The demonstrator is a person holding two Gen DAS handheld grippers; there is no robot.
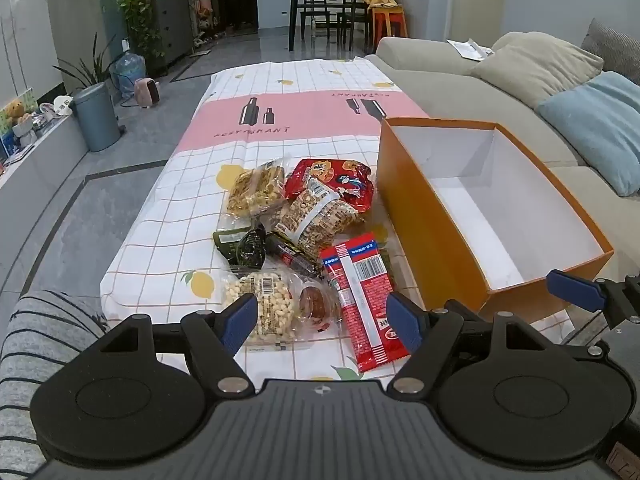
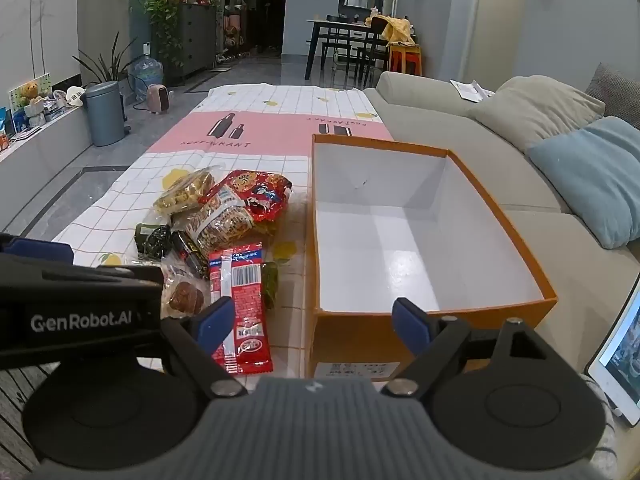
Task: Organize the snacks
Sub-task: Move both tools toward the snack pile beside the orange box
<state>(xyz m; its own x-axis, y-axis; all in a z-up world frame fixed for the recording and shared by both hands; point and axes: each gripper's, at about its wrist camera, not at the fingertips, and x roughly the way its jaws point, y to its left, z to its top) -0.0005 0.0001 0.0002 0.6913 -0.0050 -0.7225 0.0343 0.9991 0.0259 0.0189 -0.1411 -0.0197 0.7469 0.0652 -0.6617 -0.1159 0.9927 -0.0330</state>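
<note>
A heap of snack packets lies on the checked tablecloth: a long red bar packet, a clear bag of pale puffs, a big red bag, two bags of golden snacks, a dark green packet and a brown cake. Right of them stands an orange box, white inside, with nothing in it. My left gripper hovers open above the near packets. My right gripper is open above the box's near left corner.
A beige sofa with a blue cushion runs along the table's right side. A tablet leans at the near right. On the floor at left stand a grey bin and plants. A striped sleeve shows at the near left.
</note>
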